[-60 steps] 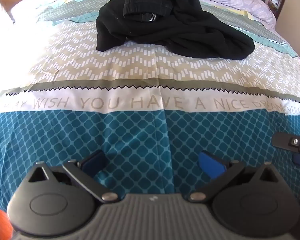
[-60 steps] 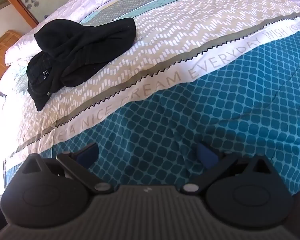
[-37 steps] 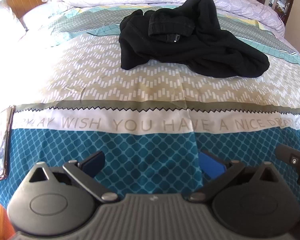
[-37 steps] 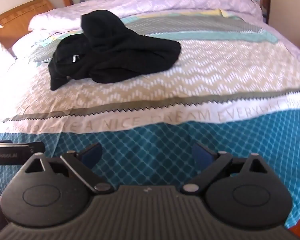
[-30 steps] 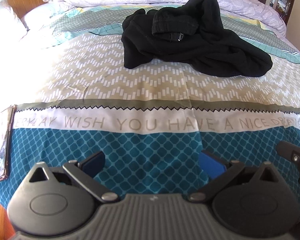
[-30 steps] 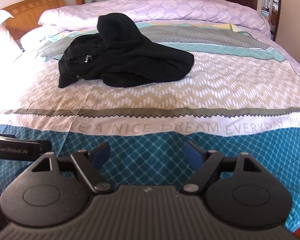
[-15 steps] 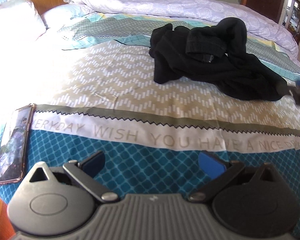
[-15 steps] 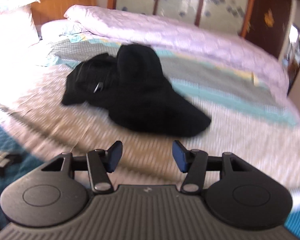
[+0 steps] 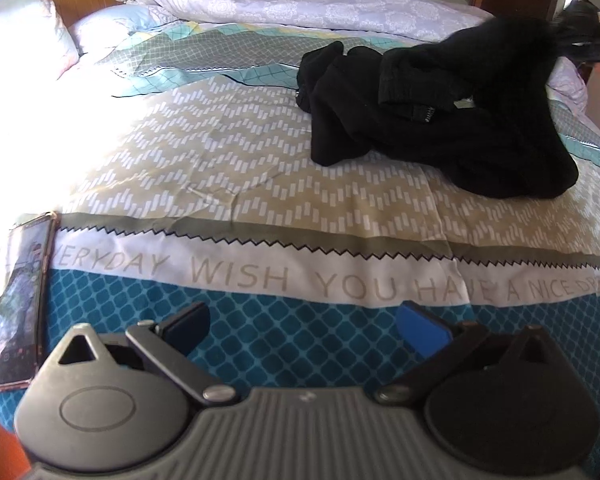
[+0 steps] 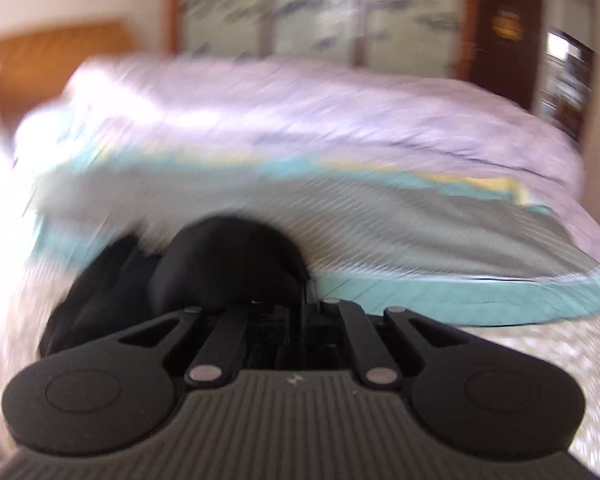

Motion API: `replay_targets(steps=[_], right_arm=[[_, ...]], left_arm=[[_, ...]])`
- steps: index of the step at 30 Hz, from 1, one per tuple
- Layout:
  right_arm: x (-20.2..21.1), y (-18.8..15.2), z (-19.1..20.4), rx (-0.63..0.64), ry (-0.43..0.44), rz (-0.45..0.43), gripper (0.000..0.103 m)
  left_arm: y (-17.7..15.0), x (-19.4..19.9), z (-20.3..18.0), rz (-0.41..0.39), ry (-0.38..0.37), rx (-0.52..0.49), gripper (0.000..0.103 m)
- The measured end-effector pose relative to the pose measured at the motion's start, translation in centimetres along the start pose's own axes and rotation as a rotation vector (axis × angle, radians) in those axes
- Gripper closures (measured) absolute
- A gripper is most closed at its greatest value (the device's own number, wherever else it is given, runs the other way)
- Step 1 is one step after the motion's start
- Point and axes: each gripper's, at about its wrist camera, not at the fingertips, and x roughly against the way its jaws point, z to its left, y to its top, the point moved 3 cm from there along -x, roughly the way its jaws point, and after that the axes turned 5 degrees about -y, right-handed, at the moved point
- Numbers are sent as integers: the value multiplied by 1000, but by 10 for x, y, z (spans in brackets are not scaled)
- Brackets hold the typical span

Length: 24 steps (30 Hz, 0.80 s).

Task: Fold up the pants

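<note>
Right now the pants lie in a crumpled black heap on the tan zigzag band of the bedspread, toward the far right of the bed, nothing folded yet. In the right wrist view, badly blurred by motion, the right gripper has its fingers drawn together with dark cloth bunched right at them, so it looks pinched on a high fold of the pants, at the heap's far right end as the left view shows it. The left gripper hangs spread wide over the teal diamond band near the bed's edge, well apart from the pants and holding nothing. A phone lies at the left edge of the bed.

The step in hand, as I judge it, is picking the heap up to shake it out flat. To do it well, the right pinch should be on the waistband or a hem, not on a random mid-leg fold; the ribbed band with a small tag showing near the middle of the heap is a good landmark. Bring the left gripper in to take a second point on that same edge, then lift and spread both apart so the legs hang free before laying them down on open bedspread, away from the phone
</note>
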Motion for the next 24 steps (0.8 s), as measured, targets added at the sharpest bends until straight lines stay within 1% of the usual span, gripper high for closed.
replay_targets(steps=[1,2,5,6,7,8,9,10,11,12,13,15,16,17,18,19,20,21,22,23,24], right_arm=[[2,6,-25,-37,-71,-13,96],[6,10,-48,-46,-142,-21,96],[19,5,-98,-2,-287,-31,94],[23,-1,-109,-1,-345,-30,85],[23,-7,-116,-21,-400,-8,64],[27,-15,-121,-56,-414,14,54],[36,-27,-123,-78,-377,23,51],[46,-40,-115,-58,-322,19,51],[58,-55,-99,2,-273,4,51],[73,-71,-77,86,-217,-21,51],[87,-87,-53,178,-139,-43,50],[109,-121,0,354,40,-61,48],[117,-139,25,434,117,-41,44],[119,-155,48,504,171,-7,42],[118,-170,67,567,202,24,39],[113,-181,83,621,204,43,39],[105,-191,96,669,178,52,39],[87,-192,103,699,138,64,40],[73,-194,105,696,104,94,45],[60,-192,102,634,103,164,59],[53,-180,85,482,144,273,85]], left_arm=[[0,-2,-2,4,-11,-1,0],[-1,-4,-4,8,-22,-2,0],[-3,-9,-12,23,-51,2,0],[-4,-10,-15,29,-58,0,0],[-5,-11,-18,34,-65,-3,0],[-6,-12,-20,38,-70,-9,0],[-6,-12,-22,40,-74,-16,0],[-7,-12,-24,44,-75,-22,0],[-7,-12,-24,47,-74,-26,0],[-7,-13,-24,51,-73,-26,0],[-7,-13,-24,55,-71,-24,0],[-7,-14,-21,65,-69,-16,0],[-8,-14,-21,68,-68,-13,0],[-8,-14,-20,69,-67,-12,0],[-8,-13,-20,70,-66,-11,0],[-8,-13,-19,71,-66,-11,0],[-9,-12,-18,72,-67,-11,0],[-9,-10,-18,73,-67,-9,0],[-9,-8,-17,72,-68,-6,0],[-9,-5,-15,69,-70,-1,0],[-8,-3,-13,62,-77,8,0]])
